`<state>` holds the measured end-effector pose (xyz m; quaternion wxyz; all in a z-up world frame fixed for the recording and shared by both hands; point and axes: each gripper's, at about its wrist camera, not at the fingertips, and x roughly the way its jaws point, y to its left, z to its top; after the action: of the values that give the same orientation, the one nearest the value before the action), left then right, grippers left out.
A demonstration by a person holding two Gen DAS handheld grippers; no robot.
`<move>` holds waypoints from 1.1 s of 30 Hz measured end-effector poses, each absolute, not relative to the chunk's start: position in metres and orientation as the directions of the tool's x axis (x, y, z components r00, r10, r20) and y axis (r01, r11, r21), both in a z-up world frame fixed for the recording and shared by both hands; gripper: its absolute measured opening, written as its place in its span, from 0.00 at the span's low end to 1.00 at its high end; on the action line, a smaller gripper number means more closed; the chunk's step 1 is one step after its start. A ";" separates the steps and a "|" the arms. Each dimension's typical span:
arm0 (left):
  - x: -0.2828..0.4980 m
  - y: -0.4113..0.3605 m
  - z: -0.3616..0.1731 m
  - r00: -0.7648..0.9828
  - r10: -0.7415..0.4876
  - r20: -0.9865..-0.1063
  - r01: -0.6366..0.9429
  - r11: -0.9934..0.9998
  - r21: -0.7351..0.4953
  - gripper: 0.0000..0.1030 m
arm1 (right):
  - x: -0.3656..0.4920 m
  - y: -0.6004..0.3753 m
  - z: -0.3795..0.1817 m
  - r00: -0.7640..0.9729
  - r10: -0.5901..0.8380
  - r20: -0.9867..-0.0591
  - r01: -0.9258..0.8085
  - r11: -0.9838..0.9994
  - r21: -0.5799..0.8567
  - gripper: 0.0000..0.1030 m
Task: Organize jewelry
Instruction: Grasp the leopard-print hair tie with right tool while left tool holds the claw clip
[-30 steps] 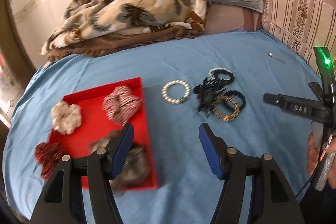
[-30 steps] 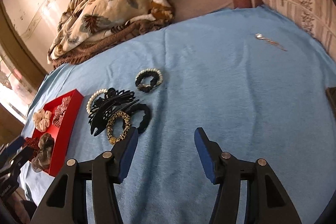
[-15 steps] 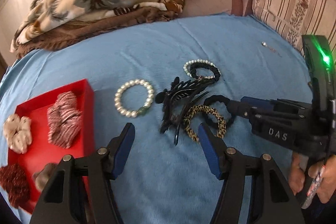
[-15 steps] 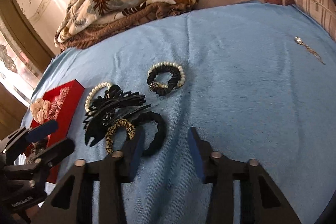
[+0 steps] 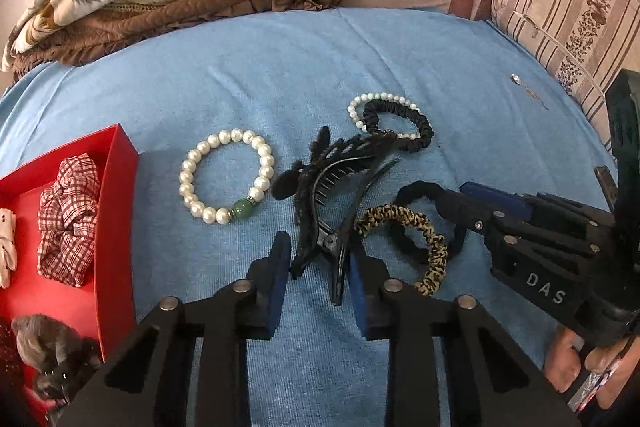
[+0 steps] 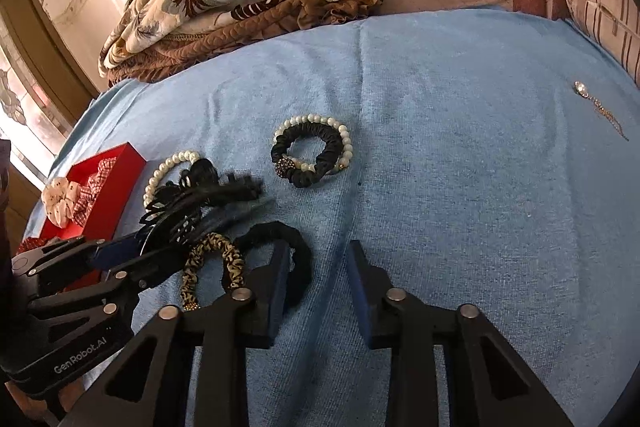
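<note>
Where left hand-held gripper (image 5: 318, 269) straddles black hair claw (image 5: 320, 195), jaws parted

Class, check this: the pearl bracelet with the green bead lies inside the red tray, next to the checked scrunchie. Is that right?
Not quite. The pearl bracelet with the green bead lies on the blue sheet, outside the red tray, between the tray and the black hair claw. The checked scrunchie is the one inside the tray. The left wrist view shows this.
</note>
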<state>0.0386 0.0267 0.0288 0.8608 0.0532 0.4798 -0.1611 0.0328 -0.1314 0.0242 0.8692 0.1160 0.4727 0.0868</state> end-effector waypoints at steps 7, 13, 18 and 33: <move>0.023 0.036 0.048 0.510 -0.253 -0.822 0.292 0.950 -0.111 0.24 | 0.028 -0.130 0.032 0.557 0.241 -0.795 -0.037 0.963 0.267 0.11; -0.005 0.049 0.074 0.536 -0.290 -0.793 0.288 0.946 -0.152 0.24 | 0.012 -0.135 0.053 0.600 0.243 -0.762 -0.022 0.958 0.287 0.01; -0.033 0.060 0.092 0.563 -0.292 -0.773 0.287 0.946 -0.149 0.24 | -0.004 -0.131 0.062 0.611 0.257 -0.749 -0.031 0.953 0.302 0.01; -0.045 0.070 0.078 0.546 -0.247 -0.801 0.257 0.959 -0.121 0.24 | 0.011 -0.106 0.045 0.586 0.281 -0.760 -0.066 0.952 0.300 0.30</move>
<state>-0.0453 0.0698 0.0779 0.8791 0.0054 0.4546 -0.1433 0.0113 -0.1064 0.0451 0.8822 0.1207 0.4444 0.0984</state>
